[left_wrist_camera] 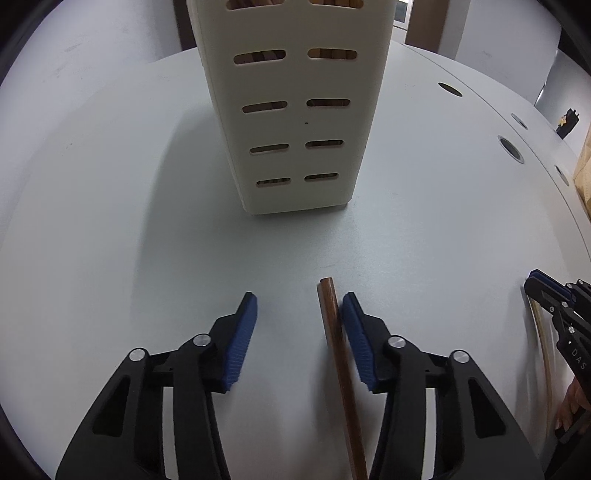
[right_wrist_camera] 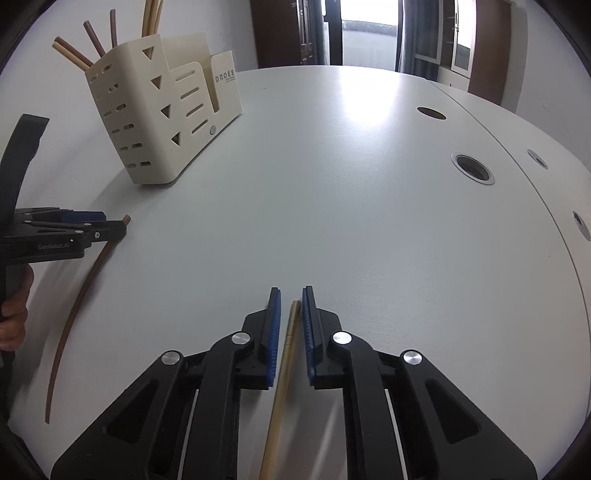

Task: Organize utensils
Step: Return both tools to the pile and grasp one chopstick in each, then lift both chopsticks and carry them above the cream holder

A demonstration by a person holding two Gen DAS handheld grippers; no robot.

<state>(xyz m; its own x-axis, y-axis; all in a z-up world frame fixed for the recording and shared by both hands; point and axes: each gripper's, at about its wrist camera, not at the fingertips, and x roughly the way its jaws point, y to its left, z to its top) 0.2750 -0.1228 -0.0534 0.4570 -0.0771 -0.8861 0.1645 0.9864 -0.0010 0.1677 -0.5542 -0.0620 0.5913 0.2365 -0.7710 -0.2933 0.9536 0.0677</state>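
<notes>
Left tongs (left_wrist_camera: 299, 332) apart astride dark brown wooden chopstick (left_wrist_camera: 334, 339); right tongs (right_wrist_camera: 291, 325) nearly together around pale bamboo chopstick (right_wrist_camera: 286, 350), poised for lifting toward cream slotted holder (right_wrist_camera: 147, 122), upper left.

"DROEE" on the cream utensil holder (right_wrist_camera: 225, 79); "GenRobot.AI" on the left gripper (right_wrist_camera: 110, 225).

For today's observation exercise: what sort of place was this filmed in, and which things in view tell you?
Probably an office or meeting room: a large grey table with round cable grommets, and glass-fronted cabinets beside a doorway.
</notes>
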